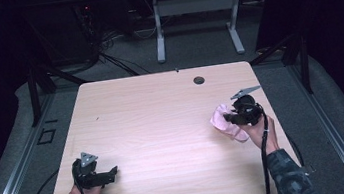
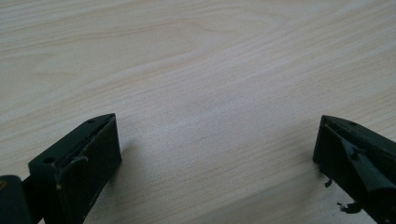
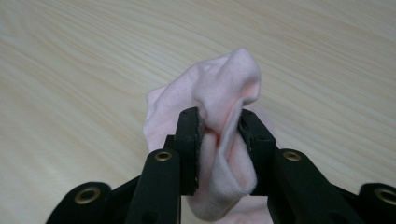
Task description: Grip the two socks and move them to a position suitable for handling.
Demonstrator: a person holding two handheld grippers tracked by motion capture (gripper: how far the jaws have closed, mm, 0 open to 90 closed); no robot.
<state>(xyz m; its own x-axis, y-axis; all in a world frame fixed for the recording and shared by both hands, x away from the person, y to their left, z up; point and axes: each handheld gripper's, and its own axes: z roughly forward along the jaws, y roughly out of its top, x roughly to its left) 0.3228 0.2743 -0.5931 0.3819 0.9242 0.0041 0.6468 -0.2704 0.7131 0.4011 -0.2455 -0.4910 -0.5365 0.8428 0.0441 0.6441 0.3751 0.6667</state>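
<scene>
Pinching a pink cloth (image 3: 219, 107), the right tool (image 3: 219, 123) sits closed.

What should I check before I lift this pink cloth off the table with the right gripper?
1. Right gripper shut on the pink cloth: ok, fabric pinched between both jaws.
2. Grip depth: ok, a fold bulges past the tips.
3. Cloth hanging free: cannot tell, its lower part lies on the table.
4. Left gripper open and empty: ok, low over bare wood.
5. Left gripper apart from the cloth: ok, at the table's opposite side.
</scene>
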